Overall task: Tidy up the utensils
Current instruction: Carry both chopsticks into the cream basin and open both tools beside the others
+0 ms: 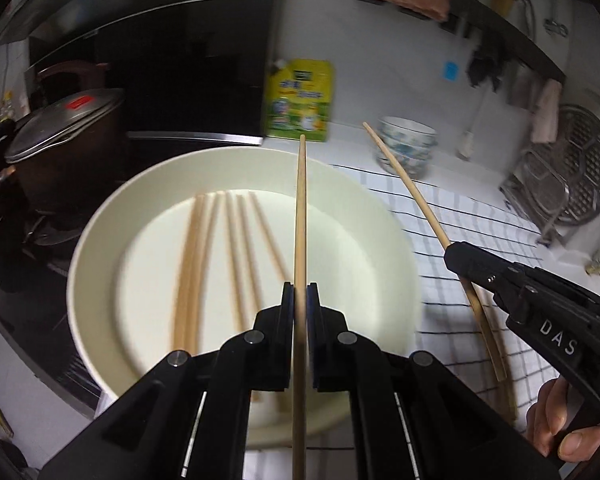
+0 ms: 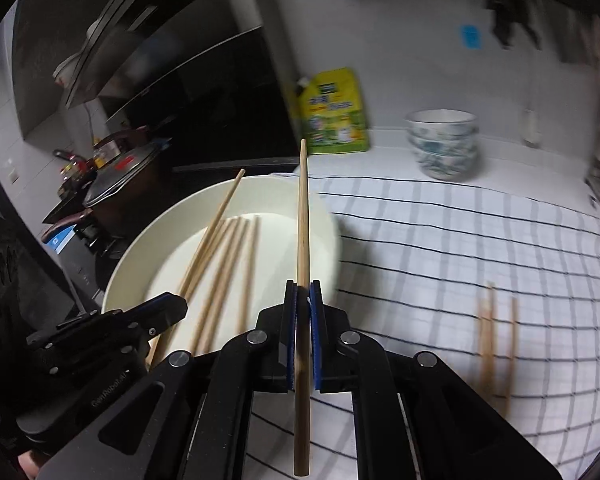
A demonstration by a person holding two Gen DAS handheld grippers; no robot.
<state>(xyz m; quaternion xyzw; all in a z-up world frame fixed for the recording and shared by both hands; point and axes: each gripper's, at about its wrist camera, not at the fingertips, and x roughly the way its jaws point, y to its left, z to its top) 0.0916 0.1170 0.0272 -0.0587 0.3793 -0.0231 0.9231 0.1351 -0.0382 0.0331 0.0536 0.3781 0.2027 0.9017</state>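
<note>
Black tool (blue pads)

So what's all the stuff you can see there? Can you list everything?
plate: one, cream, left on the counter
chopsticks in plate: about six, pale wood, lying flat
held chopsticks: two, pale wood, one in each gripper
loose chopsticks: about three, blurred, on the cloth
checked cloth: one, white with dark lines, right of the plate
bowls: a stack, white with blue pattern, at the back
pouch: one, yellow-green, against the wall
lidded pot: one, dark, far left
left gripper: black, jaws shut on a chopstick
right gripper: black, jaws shut on a chopstick
</note>
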